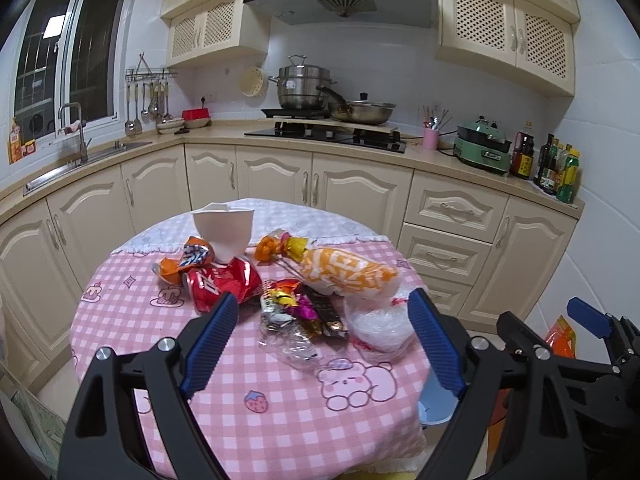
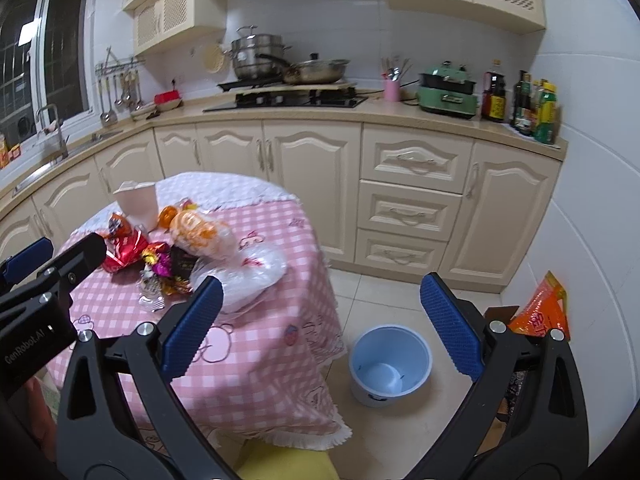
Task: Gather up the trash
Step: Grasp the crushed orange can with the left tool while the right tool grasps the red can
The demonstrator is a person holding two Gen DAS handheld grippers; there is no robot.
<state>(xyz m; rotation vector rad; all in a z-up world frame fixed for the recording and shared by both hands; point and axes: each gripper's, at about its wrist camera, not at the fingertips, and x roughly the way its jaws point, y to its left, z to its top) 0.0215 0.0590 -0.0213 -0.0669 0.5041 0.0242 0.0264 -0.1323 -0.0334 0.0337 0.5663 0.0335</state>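
"GenRobot.AI" on left gripper (image 2: 30, 268), jaws apart

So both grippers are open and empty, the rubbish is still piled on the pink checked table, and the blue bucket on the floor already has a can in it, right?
Not quite: the blue bucket on the floor is empty, as the right wrist view shows. The rest holds: the left gripper and right gripper are open and empty, and the rubbish, including the red can, is still on the pink checked table.
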